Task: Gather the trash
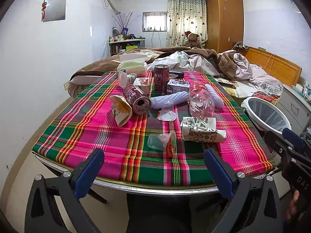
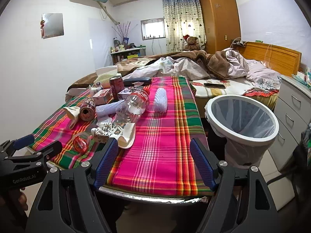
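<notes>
Trash lies on a plaid-clothed table: a jelly cup with red lid, a patterned paper cup, a clear plastic bottle, a tipped red can, an upright red can, a crushed paper cup and small cartons. My left gripper is open and empty at the table's front edge, before the jelly cup. My right gripper is open and empty over the front right of the cloth. A white-rimmed trash bin with a liner stands right of the table.
A bed with rumpled blankets lies behind the table. White drawers stand at the far right beside the bin. A phone lies on the bed. A tissue pack and white foam rolls sit on the table.
</notes>
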Tool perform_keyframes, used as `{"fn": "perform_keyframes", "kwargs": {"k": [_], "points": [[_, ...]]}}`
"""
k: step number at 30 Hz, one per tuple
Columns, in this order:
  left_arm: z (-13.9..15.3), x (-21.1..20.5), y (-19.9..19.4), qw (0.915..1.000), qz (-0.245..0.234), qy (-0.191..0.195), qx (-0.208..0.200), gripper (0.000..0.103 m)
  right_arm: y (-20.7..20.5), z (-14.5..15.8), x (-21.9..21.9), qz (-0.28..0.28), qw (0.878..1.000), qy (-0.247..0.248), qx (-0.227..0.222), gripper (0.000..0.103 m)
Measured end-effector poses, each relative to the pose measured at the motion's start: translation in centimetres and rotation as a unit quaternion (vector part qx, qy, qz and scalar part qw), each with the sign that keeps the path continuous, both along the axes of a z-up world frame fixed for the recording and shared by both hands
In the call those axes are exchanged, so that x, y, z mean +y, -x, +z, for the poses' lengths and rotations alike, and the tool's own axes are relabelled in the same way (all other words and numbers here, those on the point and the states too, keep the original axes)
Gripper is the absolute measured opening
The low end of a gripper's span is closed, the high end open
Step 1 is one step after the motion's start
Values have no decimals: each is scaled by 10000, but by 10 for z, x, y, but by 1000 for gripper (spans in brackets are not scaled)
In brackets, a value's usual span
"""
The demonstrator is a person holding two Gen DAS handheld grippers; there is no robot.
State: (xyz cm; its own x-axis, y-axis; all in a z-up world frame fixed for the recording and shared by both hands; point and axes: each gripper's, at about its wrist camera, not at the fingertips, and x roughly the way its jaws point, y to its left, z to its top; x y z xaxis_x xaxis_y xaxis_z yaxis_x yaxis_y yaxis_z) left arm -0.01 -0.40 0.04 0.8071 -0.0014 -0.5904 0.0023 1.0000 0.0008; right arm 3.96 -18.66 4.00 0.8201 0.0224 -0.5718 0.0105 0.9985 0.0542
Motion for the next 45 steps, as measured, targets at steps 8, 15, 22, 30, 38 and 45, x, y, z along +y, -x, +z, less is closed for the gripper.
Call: {"fn": "perform_keyframes", "kwargs": {"k": [8,15,22,30,38,45], "points": [[-1,0,0,10000,-1,8,6,103,0,1,-2,5,10000,-4,-1,78],[-1,0,-1,10000,-2,15,20,103,0,2,-1,-5,10000,3,-7,78],[-1,0,-1,10000,14,21,31,103,0,1,-2,0,10000,4,-2,78],[-1,3,-3,10000,28,47,64,103,0,1,-3,-6,10000,11,3,78],[-2,5,-4,9999,40,61,78,103,-1,1,-2,3,10000,17,20,78],[-2,5,-4,9999,41,63,79,103,-1,1,-2,7,10000,19,19,78]]}}
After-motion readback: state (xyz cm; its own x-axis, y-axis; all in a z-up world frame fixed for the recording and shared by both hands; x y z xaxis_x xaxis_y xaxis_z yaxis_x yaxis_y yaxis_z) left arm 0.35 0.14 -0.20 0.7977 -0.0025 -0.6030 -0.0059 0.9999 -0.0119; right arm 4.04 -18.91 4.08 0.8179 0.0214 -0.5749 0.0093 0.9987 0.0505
